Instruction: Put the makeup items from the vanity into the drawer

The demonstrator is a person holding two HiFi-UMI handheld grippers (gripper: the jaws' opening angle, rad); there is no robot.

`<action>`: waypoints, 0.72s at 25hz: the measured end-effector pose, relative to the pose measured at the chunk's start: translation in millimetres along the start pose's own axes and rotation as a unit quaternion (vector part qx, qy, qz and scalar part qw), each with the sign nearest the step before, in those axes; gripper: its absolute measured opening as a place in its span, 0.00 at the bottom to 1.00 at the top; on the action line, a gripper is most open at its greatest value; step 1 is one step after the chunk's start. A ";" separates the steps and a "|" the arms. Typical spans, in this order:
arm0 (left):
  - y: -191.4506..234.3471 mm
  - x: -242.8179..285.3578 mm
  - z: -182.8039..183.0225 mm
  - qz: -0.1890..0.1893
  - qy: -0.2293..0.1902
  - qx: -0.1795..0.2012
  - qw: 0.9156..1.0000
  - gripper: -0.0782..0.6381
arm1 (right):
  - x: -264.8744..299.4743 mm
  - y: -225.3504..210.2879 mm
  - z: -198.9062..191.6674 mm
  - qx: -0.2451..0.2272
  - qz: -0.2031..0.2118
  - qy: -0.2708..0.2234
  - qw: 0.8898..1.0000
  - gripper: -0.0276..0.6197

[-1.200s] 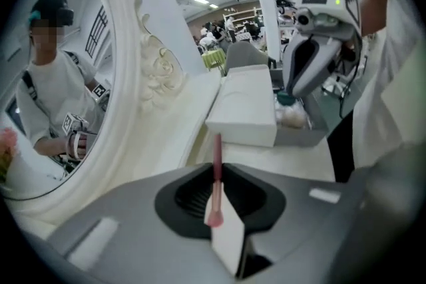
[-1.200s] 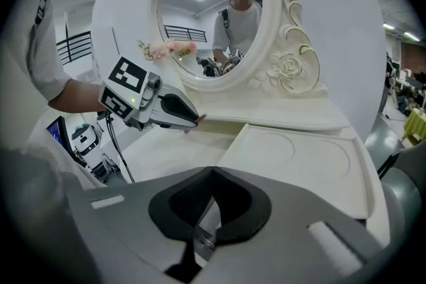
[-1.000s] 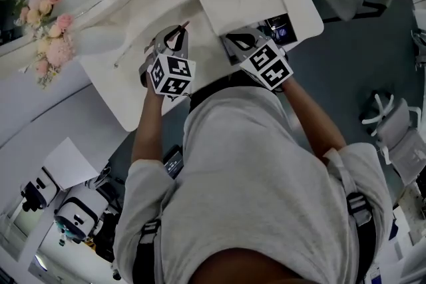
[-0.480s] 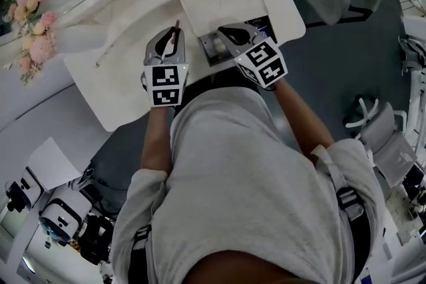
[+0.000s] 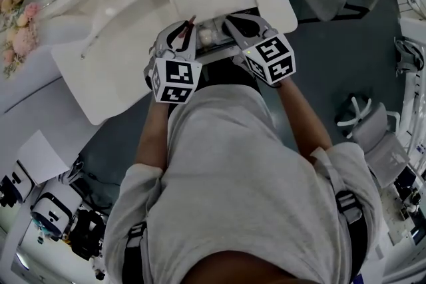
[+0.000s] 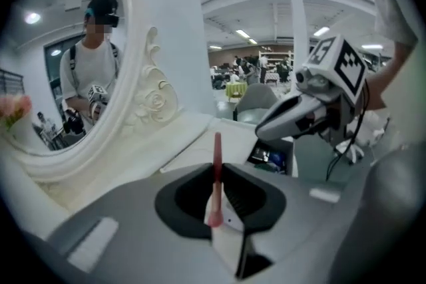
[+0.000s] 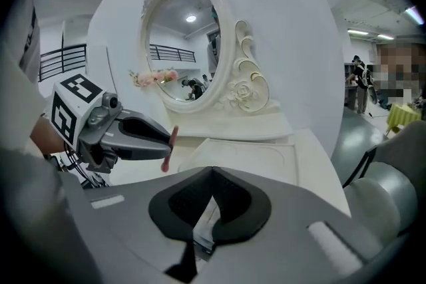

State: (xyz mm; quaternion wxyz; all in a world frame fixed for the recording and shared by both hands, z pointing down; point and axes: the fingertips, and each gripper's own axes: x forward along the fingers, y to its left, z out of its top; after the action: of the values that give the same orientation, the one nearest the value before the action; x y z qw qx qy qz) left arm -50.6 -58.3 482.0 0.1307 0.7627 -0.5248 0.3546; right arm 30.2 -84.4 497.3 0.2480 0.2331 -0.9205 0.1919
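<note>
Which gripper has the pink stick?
The left gripper: the pink stick stands clamped between its jaws, while the right gripper is shut with no stick.

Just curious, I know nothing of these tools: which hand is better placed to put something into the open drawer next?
Left. The left gripper clamps a slim pink stick right beside the open drawer. The right gripper is shut and shows no makeup item in its jaws.

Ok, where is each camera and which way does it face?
Head view: on the person's head, steeply down at the vanity; torso, left gripper, right gripper show.
Left gripper view: on left gripper, toward the mirror; own jaws clamp a pink stick.
Right gripper view: on right gripper, toward the mirror; own jaws shut.
Gripper views share: mirror, pink stick.
</note>
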 end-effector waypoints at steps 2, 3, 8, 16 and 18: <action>-15.8 7.0 -2.6 -0.016 0.033 0.047 0.998 0.17 | -8.8 -5.6 -6.1 0.009 -0.009 -0.001 1.000 0.04; -22.3 11.1 -5.2 -0.024 0.053 0.063 0.996 0.17 | -12.3 -9.1 -8.4 0.012 -0.014 -0.002 1.000 0.04; -57.3 26.6 -11.6 -0.085 0.113 0.084 0.986 0.17 | -31.6 -24.7 -23.3 0.027 -0.032 -0.004 0.999 0.04; -110.6 48.2 -13.3 -0.159 0.182 0.174 0.955 0.17 | -65.3 -52.1 -44.5 0.057 -0.062 -0.006 0.996 0.04; -118.1 54.5 -14.7 -0.171 0.196 0.177 0.949 0.17 | -71.7 -58.2 -49.7 0.065 -0.068 -0.007 0.996 0.04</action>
State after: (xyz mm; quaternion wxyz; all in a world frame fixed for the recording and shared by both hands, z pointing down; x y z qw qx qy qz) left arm 59.8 -39.3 549.9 0.1525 0.7674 -0.2792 0.5567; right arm 134.0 -84.7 511.9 0.2384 0.3119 -0.8898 0.2325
